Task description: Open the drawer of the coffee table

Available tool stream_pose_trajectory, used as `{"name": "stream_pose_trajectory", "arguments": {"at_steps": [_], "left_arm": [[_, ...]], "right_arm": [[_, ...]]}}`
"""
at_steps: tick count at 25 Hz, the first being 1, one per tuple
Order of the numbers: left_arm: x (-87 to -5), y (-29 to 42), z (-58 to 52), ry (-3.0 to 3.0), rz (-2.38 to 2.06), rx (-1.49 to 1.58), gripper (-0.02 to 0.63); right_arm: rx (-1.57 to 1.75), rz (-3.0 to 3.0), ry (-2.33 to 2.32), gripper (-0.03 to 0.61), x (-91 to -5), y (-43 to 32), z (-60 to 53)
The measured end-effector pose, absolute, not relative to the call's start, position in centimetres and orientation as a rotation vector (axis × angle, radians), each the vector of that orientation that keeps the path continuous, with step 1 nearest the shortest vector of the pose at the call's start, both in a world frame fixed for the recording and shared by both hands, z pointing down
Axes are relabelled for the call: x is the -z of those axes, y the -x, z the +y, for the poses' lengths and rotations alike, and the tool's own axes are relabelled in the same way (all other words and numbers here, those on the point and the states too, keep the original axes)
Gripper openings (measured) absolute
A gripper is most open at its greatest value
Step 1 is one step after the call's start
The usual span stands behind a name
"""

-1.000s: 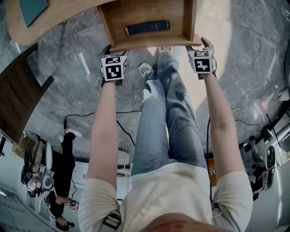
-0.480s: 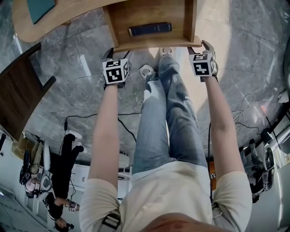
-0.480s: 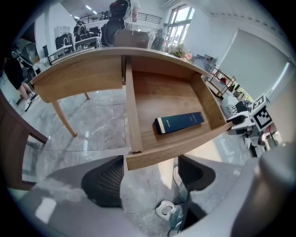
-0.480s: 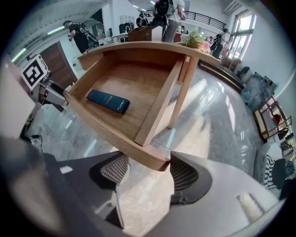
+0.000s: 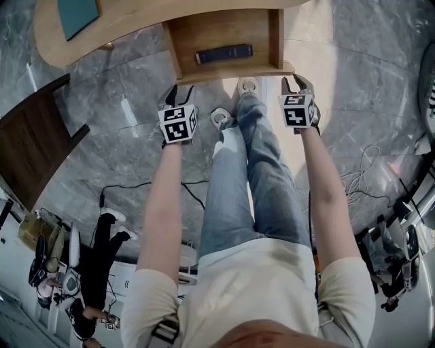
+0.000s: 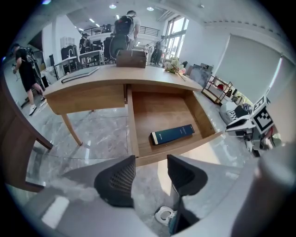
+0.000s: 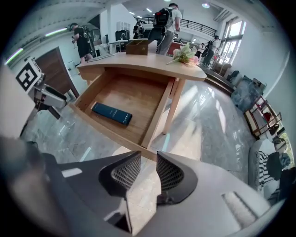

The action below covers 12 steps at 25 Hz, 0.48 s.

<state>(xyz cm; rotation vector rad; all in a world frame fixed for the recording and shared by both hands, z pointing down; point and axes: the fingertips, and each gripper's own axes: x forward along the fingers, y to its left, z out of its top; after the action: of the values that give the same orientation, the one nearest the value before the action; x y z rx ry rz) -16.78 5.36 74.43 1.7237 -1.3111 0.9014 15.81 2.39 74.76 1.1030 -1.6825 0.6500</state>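
Head view shows both tools now clear of the drawer [image 5: 204,34]: a second ago the left hand-held gripper [image 5: 178,92] and the right hand-held gripper [image 5: 296,81] sat at the two corners of its front panel, and now each is drawn back toward the person, with grey marble floor [image 5: 122,149] showing between its tips and the wood. Their jaws have just been closing. In the left gripper view the pads stand at a middling gap with only floor between them, and in the right gripper view the gap is narrower, again with nothing in it (so neither tool holds anything). The drawer stands pulled well out from under the curved top of the bench [image 5: 136,20], and a dark blue book [image 5: 224,53] lies flat on its bottom, near the front. Judging by that, the opening looks done, and this backing away reads as a release rather than a fresh approach.
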Motion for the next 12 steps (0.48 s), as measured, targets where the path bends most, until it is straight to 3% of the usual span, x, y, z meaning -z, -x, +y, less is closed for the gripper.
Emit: {"name": "stream_pose_trajectory", "arguments": {"at_steps": [4, 7, 12], "left_arm": [[-71.9, 16.4, 5.5, -1.724, -1.378, -0.849, 0.100], [-69.4, 16.2, 5.6, -1.717, -1.443, -0.788, 0.007], [-65.2, 15.6, 6.2, -1.721, -1.488, -0.727, -0.002]], "right_arm": [[-0.662, -1.756, -1.191, 0.020, -71.4, -15.0, 2.8], [-0.668, -1.822, -1.254, 0.000, -67.9, -14.1, 3.1], [-0.714, -1.908, -1.303, 0.000, -63.0, -12.7, 4.4]]}}
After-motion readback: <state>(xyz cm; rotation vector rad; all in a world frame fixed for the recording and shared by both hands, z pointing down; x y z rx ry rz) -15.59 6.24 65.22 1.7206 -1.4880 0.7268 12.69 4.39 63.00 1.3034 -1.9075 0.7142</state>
